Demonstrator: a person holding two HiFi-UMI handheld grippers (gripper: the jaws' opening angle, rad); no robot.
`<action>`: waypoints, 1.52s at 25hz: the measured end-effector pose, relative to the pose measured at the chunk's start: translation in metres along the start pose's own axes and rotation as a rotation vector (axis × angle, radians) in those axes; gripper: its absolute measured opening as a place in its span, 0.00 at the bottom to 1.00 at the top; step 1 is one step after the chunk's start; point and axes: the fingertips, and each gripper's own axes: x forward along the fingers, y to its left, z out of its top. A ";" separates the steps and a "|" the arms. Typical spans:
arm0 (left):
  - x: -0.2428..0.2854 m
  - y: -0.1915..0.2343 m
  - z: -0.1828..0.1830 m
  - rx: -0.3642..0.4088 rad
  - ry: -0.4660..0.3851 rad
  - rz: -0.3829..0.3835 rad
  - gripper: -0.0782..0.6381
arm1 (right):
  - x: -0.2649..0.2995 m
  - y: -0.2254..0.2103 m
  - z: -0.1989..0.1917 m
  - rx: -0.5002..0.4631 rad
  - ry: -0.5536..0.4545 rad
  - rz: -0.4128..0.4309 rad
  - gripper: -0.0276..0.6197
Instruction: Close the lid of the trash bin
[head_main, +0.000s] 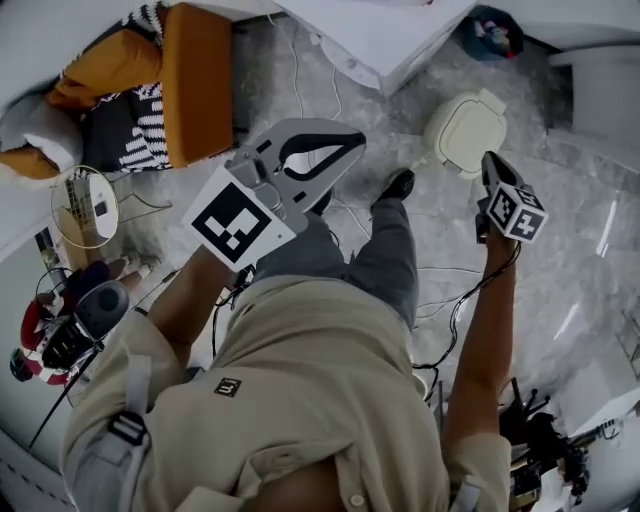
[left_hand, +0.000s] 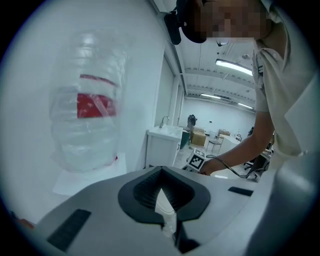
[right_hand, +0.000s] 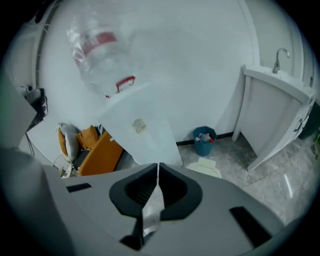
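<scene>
The cream trash bin (head_main: 466, 130) stands on the marble floor with its lid lying flat on top. It also shows low in the right gripper view as the bin (right_hand: 207, 167), beyond the jaws. My right gripper (head_main: 488, 162) hangs in the air beside and above the bin, apart from it, its jaws shut with nothing between them (right_hand: 158, 166). My left gripper (head_main: 352, 143) is held higher and further left, over my legs, with its tips together and empty (left_hand: 161, 169). The marker cube of my right gripper (left_hand: 197, 161) shows in the left gripper view.
A small blue bin (head_main: 493, 32) with rubbish stands by the wall behind the cream one. A white table (head_main: 380, 35) is at the top, an orange chair (head_main: 196, 80) to the left, a white sink cabinet (right_hand: 280, 115) to the right. Cables (head_main: 455, 295) trail across the floor.
</scene>
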 end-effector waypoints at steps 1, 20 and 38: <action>-0.007 0.000 0.007 0.009 -0.019 0.002 0.13 | -0.017 0.014 0.015 -0.003 -0.044 0.008 0.09; -0.146 -0.012 0.062 0.120 -0.258 -0.047 0.13 | -0.337 0.311 0.171 -0.363 -0.686 0.038 0.08; -0.224 0.014 0.045 0.178 -0.343 -0.063 0.13 | -0.409 0.414 0.168 -0.433 -0.794 -0.090 0.08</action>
